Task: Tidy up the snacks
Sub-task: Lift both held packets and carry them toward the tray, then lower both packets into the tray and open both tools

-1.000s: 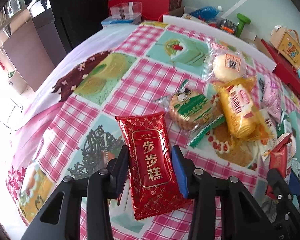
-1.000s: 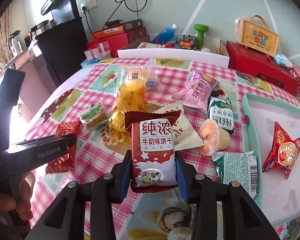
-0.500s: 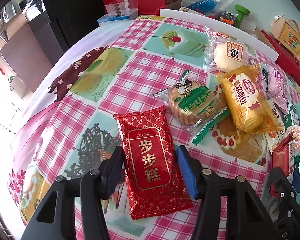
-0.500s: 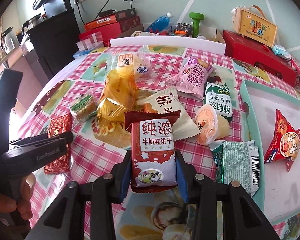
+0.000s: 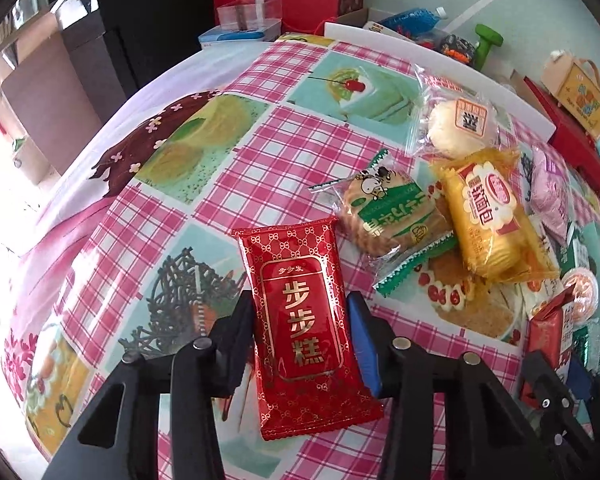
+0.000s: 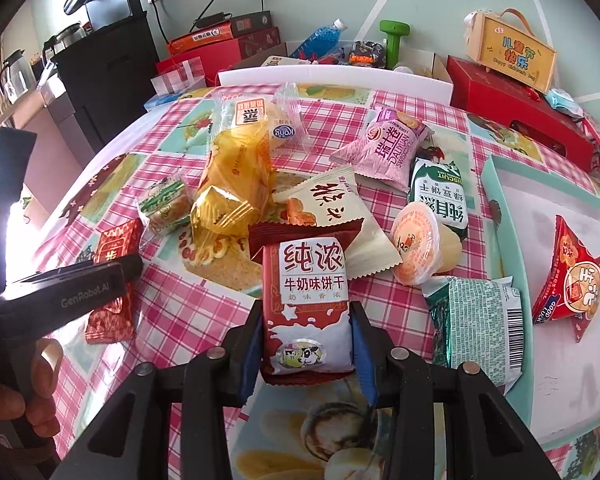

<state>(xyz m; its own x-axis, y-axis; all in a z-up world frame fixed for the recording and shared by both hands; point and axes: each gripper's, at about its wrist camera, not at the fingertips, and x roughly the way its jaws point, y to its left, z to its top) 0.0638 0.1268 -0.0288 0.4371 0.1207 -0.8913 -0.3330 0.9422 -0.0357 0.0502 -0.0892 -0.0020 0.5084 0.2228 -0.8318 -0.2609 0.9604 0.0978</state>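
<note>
My left gripper (image 5: 302, 332) is shut on a red cake packet with gold lettering (image 5: 300, 320), its jaws pressing both long sides as it lies on the checked tablecloth. My right gripper (image 6: 306, 332) is shut on a brown-and-white milk biscuit packet (image 6: 308, 304) and holds it just above the cloth. The left gripper (image 6: 80, 284) and the red packet (image 6: 114, 248) also show at the left of the right wrist view. A white tray with a mint rim (image 6: 496, 200) at the right holds a red triangular snack (image 6: 576, 280).
Loose snacks lie mid-table: a yellow bread pack (image 6: 236, 176), a green-wrapped biscuit (image 5: 384, 216), a bun (image 5: 456, 124), a pink roll pack (image 6: 388, 148), a jelly cup (image 6: 420, 244), a green packet (image 6: 476, 320). Red boxes (image 6: 516, 108) and a black cabinet (image 6: 108, 80) stand behind.
The left gripper's jaws have closed in against the red packet's sides. The right gripper has carried its biscuit packet a little forward over the table.
</note>
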